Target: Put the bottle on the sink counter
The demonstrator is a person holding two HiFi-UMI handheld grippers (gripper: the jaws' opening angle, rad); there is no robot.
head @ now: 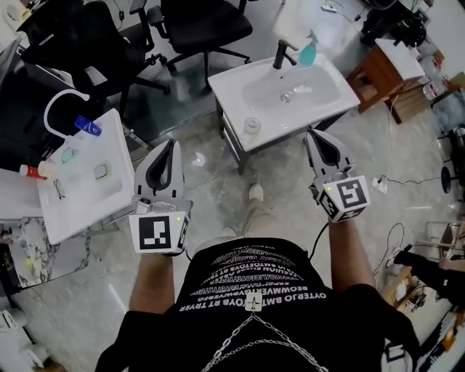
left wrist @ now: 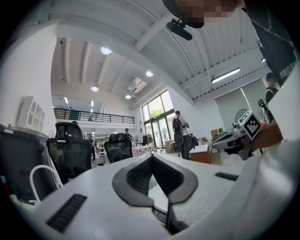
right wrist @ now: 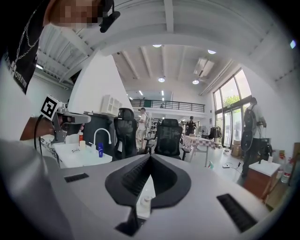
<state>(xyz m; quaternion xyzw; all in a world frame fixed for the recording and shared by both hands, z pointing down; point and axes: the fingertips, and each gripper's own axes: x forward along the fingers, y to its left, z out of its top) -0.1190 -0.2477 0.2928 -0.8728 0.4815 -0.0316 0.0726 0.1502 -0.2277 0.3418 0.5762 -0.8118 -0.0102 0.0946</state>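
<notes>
At the far left of the head view we note a white rectangular counter (head: 80, 211). It carries a white arched tap (head: 54, 102), a blue bottle (head: 87, 126) lying near the tap, and a red-capped tube (head: 29, 172) at its left edge.

Left of centre, the left gripper (head: 172, 145) is held over the pale floor, well apart from both basins. Its dark ribbed fingers (left wrist: 136, 176) are pressed together at the tips, with nothing between them.

In the upper middle stands a white ceramic sink unit (head: 240, 91). A small white capped bottle (head: 252, 125) stands upright on the front left corner of its counter, apart from both grippers. At the back edge are a black tap (head: 282, 54) and, just right of it, a teal spray bottle (head: 308, 51). Black office chairs (head: 203, 22) stand behind, at the top of the frame.

Right of centre, the right gripper (head: 311, 135) hangs just beside the sink's front right corner. Its fingers (right wrist: 133, 176) are likewise tight together and empty; in the right gripper view the capped bottle shows only through the hollow behind the tips.

At the upper right sits a brown wooden cabinet (head: 379, 73).
</notes>
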